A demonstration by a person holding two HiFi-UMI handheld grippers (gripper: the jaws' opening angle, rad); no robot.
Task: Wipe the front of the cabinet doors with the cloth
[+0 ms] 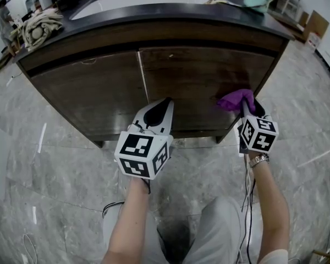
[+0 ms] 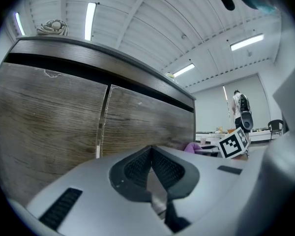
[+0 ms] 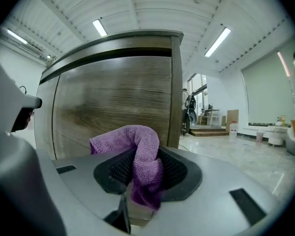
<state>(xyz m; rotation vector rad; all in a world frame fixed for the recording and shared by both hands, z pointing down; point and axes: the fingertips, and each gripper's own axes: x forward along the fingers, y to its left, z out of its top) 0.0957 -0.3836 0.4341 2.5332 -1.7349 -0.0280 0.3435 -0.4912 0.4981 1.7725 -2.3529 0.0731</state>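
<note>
A purple cloth [image 1: 236, 99] is pinched in my right gripper [image 1: 245, 106], low against the right cabinet door [image 1: 203, 81]. In the right gripper view the cloth [image 3: 137, 154] bulges out between the shut jaws of that gripper [image 3: 143, 168], close to the brown wood door [image 3: 113, 107]. My left gripper [image 1: 164, 106] is shut with nothing in it and points at the seam between the left door [image 1: 88, 92] and the right door. Seen from the left gripper view, its jaws [image 2: 151, 167] meet in front of both doors [image 2: 44, 117].
The dark counter top [image 1: 154, 12] overhangs the doors, with a coil of rope [image 1: 38, 27] on its left end. Grey marble floor [image 1: 55, 169] surrounds the cabinet. My legs are below, and a cable [image 1: 248, 202] hangs from the right gripper.
</note>
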